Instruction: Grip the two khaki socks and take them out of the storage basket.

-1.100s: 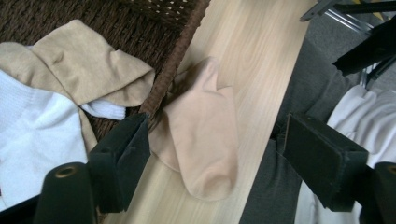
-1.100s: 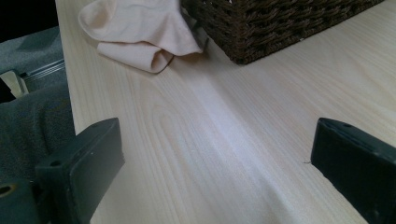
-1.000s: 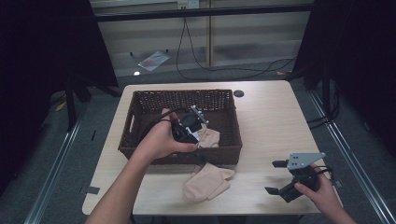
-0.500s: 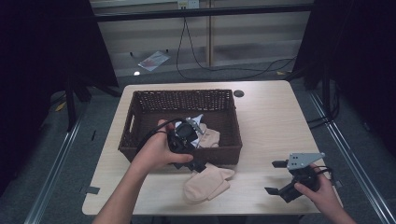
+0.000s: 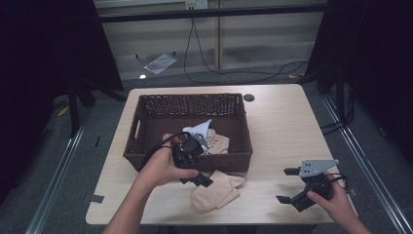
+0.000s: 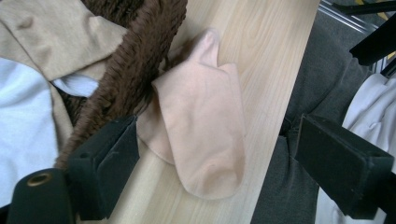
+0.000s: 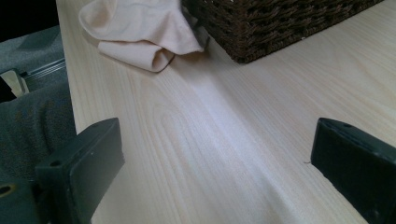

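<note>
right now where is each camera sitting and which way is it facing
High view: fixed above the table's near side, looking forward and down at the wicker basket; both forearms and tools enter from below.
Left gripper view: rides the left tool, looking down at the beige sock between its open jaws.
Right gripper view: rides the right tool, looking low across the table.
All share the sock beside the basket.

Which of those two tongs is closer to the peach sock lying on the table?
Left. The left tongs hover open right above the sock, by the basket; the right tongs sit apart near the table's right edge.
</note>
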